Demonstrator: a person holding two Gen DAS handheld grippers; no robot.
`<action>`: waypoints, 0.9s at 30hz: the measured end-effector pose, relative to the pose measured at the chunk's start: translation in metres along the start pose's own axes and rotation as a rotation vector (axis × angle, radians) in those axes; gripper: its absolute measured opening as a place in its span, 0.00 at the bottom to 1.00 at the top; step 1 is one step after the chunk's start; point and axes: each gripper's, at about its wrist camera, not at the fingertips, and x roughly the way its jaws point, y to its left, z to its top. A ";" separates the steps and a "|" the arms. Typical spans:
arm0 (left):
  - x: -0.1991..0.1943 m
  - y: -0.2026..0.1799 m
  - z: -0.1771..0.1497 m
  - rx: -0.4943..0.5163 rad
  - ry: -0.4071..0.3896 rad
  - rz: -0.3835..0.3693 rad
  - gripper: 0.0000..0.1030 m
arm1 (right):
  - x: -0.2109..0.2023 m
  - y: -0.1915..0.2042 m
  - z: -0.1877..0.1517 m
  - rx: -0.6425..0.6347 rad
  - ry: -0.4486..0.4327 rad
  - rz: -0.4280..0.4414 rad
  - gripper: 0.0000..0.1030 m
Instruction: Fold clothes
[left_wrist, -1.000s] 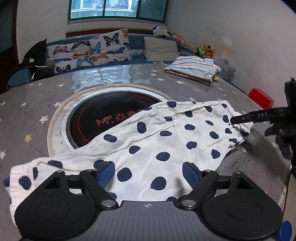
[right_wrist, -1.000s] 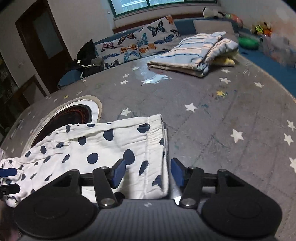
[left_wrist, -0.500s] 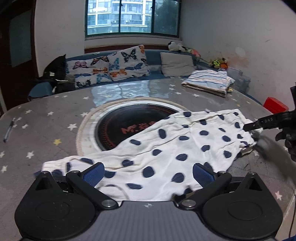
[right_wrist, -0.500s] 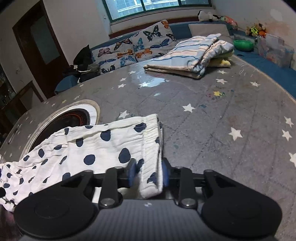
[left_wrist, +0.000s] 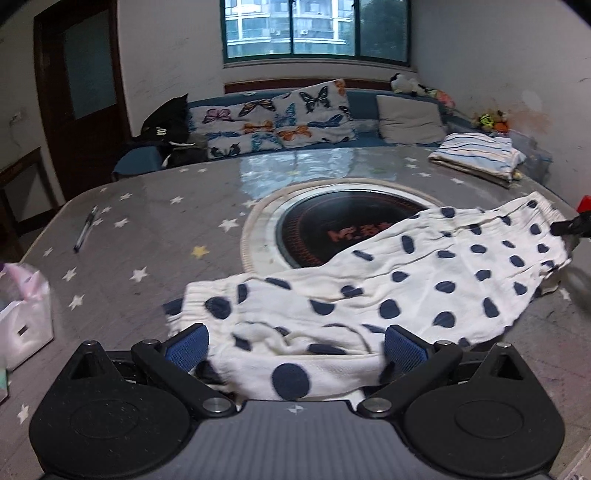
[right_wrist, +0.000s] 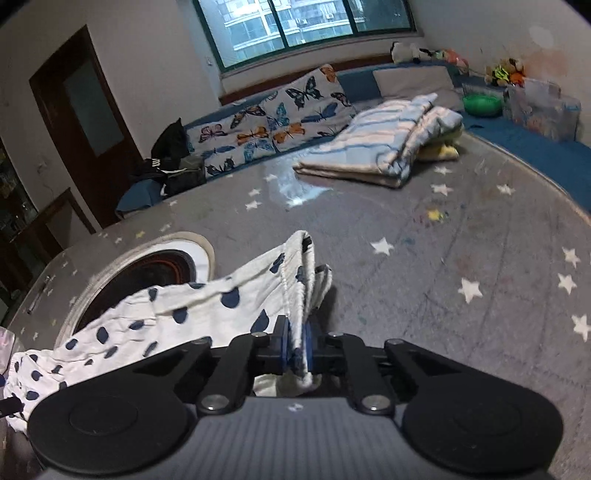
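Note:
A white garment with dark blue dots (left_wrist: 424, 280) lies stretched across the grey star-print table (left_wrist: 155, 221). My left gripper (left_wrist: 295, 343) stands wide open over the garment's near end. Cloth lies between its blue pads (left_wrist: 186, 345), which do not press on it. In the right wrist view my right gripper (right_wrist: 295, 343) has its jaws closing. The pads pinch the elastic edge of the garment (right_wrist: 207, 310), which bunches upward from them. That right gripper's tip (left_wrist: 570, 226) shows at the garment's far right end in the left wrist view.
A round black hotplate (left_wrist: 332, 229) is set in the table, partly under the garment. Folded striped clothes (right_wrist: 376, 147) lie at the far right. A pen (left_wrist: 84, 232) and a white box (left_wrist: 22, 314) sit at the left. A cushioned bench runs behind.
The right jaws have closed onto the garment's elastic edge and raised it. The left jaws have opened wider, and the left gripper has slid along to the garment's other end.

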 end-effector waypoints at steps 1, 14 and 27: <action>0.000 0.001 -0.001 -0.005 0.001 0.001 1.00 | -0.001 0.002 0.001 -0.006 -0.001 0.001 0.08; 0.002 -0.006 0.007 0.014 0.003 -0.013 1.00 | -0.004 0.014 0.006 -0.062 -0.015 -0.067 0.08; 0.031 -0.121 0.062 0.157 -0.033 -0.197 1.00 | -0.009 0.059 -0.027 -0.438 -0.067 -0.148 0.19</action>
